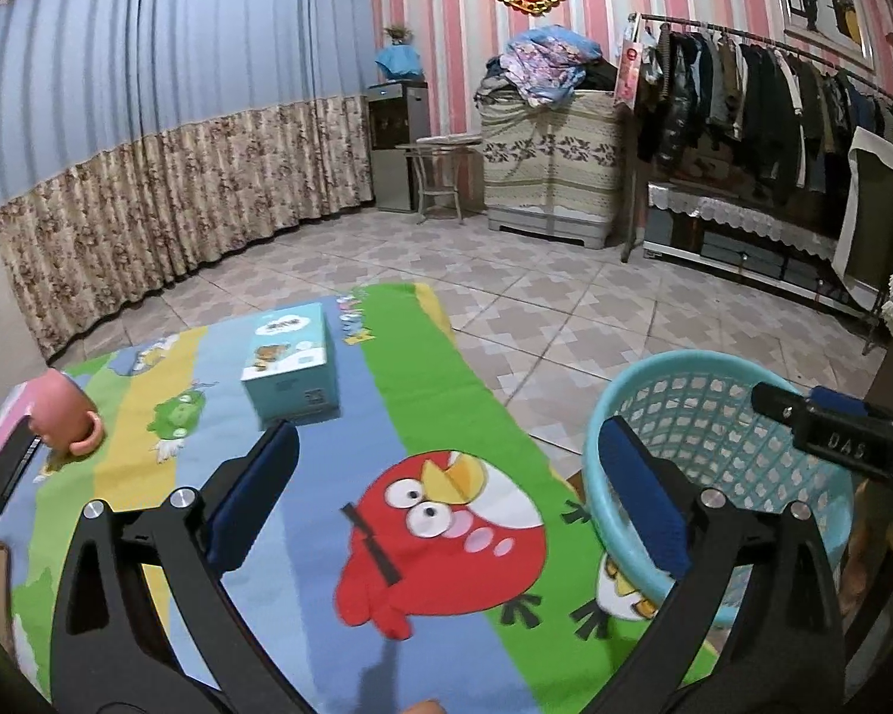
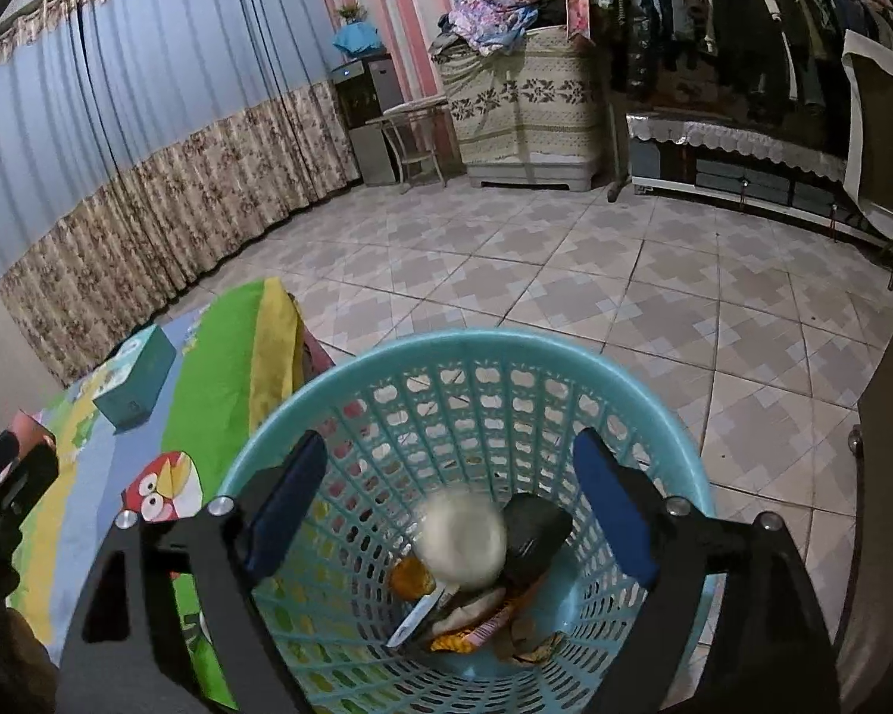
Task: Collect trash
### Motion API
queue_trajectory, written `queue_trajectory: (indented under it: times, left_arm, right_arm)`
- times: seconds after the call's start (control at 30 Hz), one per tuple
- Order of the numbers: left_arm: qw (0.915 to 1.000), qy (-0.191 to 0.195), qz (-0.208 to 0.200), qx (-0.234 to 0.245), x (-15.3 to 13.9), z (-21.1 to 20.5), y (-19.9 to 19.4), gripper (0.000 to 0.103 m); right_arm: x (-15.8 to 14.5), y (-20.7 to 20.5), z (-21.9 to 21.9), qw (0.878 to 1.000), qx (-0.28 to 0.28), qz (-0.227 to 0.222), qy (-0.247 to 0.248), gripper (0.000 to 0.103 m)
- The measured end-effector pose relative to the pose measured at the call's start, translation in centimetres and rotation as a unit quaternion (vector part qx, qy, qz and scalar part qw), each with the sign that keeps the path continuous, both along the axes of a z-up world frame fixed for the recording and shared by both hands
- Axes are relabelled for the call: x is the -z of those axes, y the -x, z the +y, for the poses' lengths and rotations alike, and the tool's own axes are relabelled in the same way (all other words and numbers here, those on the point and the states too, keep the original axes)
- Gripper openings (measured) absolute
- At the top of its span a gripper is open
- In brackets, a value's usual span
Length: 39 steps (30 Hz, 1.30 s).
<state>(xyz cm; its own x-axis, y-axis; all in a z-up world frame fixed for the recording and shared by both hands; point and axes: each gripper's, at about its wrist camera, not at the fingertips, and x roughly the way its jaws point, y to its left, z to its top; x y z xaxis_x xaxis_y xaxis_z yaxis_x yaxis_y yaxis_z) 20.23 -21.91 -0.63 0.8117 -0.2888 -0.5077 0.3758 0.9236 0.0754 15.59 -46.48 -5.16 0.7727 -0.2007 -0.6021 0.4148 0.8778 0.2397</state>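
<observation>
A turquoise mesh trash basket [image 2: 655,416] stands on the floor beside the table; it also shows in the left wrist view [image 1: 601,434]. My right gripper [image 2: 449,500] is open above the basket mouth. A blurred white ball of paper [image 2: 461,538] is in mid-air between its fingers, over wrappers and a black item [image 2: 533,529] in the basket bottom. My left gripper [image 1: 446,470] is open and empty above the table's cartoon-bird cloth [image 1: 387,416]. The right gripper's body [image 1: 833,440] shows over the basket in the left wrist view.
On the cloth lie a turquoise tissue box [image 1: 292,363], a pink mug on its side [image 1: 65,416] and a black phone-like slab [image 1: 9,470]. The tiled floor [image 2: 565,273] lies beyond, with a curtain, a cabinet and a clothes rack [image 1: 774,101] at the walls.
</observation>
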Motion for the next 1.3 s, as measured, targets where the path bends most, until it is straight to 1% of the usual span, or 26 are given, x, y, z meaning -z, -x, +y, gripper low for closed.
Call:
queue_trajectory:
  times: [0.1, 0.17, 0.3, 0.43, 0.57, 0.63, 0.73, 0.87, 1.0, 1.17, 1.3]
  left_arm:
    - [0.9999, -0.001, -0.01, -0.009, -0.6, 1.3, 0.9, 0.098]
    - [0.9998, 0.004, -0.014, -0.016, -1.2, 2.4, 1.8, 0.098]
    - [0.9994, 0.008, -0.022, -0.025, -1.6, 4.3, 3.9, 0.098]
    - [0.9991, 0.001, -0.033, -0.027, -2.0, 5.7, 6.1, 0.098]
    - [0.9991, 0.009, -0.031, -0.026, -2.2, 7.1, 8.0, 0.098]
    - [0.9988, 0.011, -0.035, -0.033, -2.3, 8.0, 9.0, 0.098]
    - [0.9983, 0.022, -0.033, -0.042, -2.3, 9.7, 10.3, 0.098]
    - [0.997, 0.022, -0.04, -0.062, -2.5, 11.5, 11.8, 0.098]
    - [0.9948, 0.026, -0.051, -0.084, -3.0, 13.4, 13.5, 0.098]
    - [0.993, 0.036, -0.049, -0.101, -2.3, 15.6, 14.9, 0.098]
    - [0.9921, 0.039, -0.047, -0.11, -1.9, 16.8, 15.9, 0.098]
  right_arm:
    - [-0.1, 0.1, 0.0, 1.0, 0.009, 0.003, 0.006, 0.093]
    - [-0.2, 0.3, 0.0, 1.0, 0.013, 0.004, 0.007, 0.098]
    - [-0.9, 1.1, 0.5, 1.0, 0.019, -0.005, 0.013, 0.099]
    - [-2.1, 1.8, 2.7, 0.999, 0.004, -0.017, 0.032, 0.099]
    - [-2.8, 2.7, 5.5, 0.998, -0.018, -0.027, 0.058, 0.099]
    - [-3.1, 3.5, 7.1, 0.996, -0.028, -0.034, 0.074, 0.099]
    - [-3.6, 4.6, 8.8, 0.995, -0.041, -0.043, 0.082, 0.099]
    - [-3.5, 6.0, 10.7, 0.995, -0.051, -0.046, 0.077, 0.099]
    - [-3.0, 7.4, 12.7, 0.993, -0.065, -0.041, 0.085, 0.099]
    - [-2.7, 9.8, 15.6, 0.99, -0.089, -0.044, 0.104, 0.099]
    - [-2.9, 12.1, 17.7, 0.986, -0.109, -0.058, 0.114, 0.099]
